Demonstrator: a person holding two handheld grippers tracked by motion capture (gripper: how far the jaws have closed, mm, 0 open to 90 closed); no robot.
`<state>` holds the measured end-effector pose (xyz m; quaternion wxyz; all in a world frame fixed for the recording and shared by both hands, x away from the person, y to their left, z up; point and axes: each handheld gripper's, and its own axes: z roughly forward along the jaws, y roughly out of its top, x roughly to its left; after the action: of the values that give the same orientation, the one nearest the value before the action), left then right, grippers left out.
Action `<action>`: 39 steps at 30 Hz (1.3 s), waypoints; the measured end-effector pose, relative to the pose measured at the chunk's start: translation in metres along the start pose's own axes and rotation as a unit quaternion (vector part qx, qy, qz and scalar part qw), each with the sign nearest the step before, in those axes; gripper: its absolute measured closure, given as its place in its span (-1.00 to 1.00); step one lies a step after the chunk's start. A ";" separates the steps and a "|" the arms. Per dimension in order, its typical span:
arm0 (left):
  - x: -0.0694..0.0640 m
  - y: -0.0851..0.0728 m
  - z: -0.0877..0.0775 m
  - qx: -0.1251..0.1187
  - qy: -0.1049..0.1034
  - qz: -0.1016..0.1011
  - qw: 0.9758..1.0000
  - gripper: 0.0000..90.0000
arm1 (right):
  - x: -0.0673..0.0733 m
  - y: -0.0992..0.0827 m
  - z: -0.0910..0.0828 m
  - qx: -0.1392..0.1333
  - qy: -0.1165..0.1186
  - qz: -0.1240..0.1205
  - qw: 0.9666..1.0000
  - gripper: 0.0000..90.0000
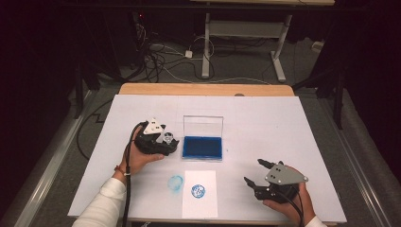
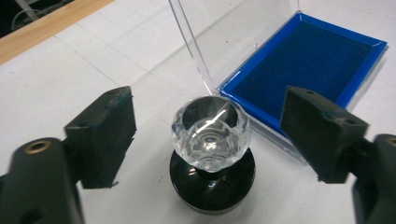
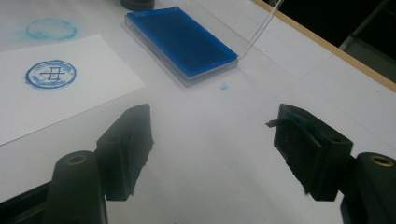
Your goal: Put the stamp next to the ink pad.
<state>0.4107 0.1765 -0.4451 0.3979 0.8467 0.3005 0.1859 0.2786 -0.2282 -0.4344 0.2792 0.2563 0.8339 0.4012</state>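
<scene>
The stamp stands upright on the bench, just left of the open ink pad, between the jaws of the left tool — they stand wide and clear of its crystal knob, so it looks set down out of the way beside the pad. The right tool hovers empty near the bench's front edge, jaws well apart, likely idle. The paper already bears a round blue print; a fainter blue ring marks the bench beside it. The stamp's face is hidden — whether ink remains on it cannot be told.
</scene>
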 end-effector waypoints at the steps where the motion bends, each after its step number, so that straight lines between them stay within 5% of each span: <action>1: 0.000 0.000 0.000 -0.001 -0.002 0.000 1.000 -0.63 | 0.000 0.000 0.000 0.000 0.000 0.000 1.000 -0.37; 39: -0.020 0.013 -0.021 -0.050 0.022 0.042 0.998 -0.63 | 0.001 0.001 0.000 -0.006 -0.009 0.002 1.000 -0.41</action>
<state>0.3883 0.1685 -0.4234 0.4249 0.8334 0.2632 0.2357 0.2783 -0.2277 -0.4341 0.2875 0.2595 0.8284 0.4047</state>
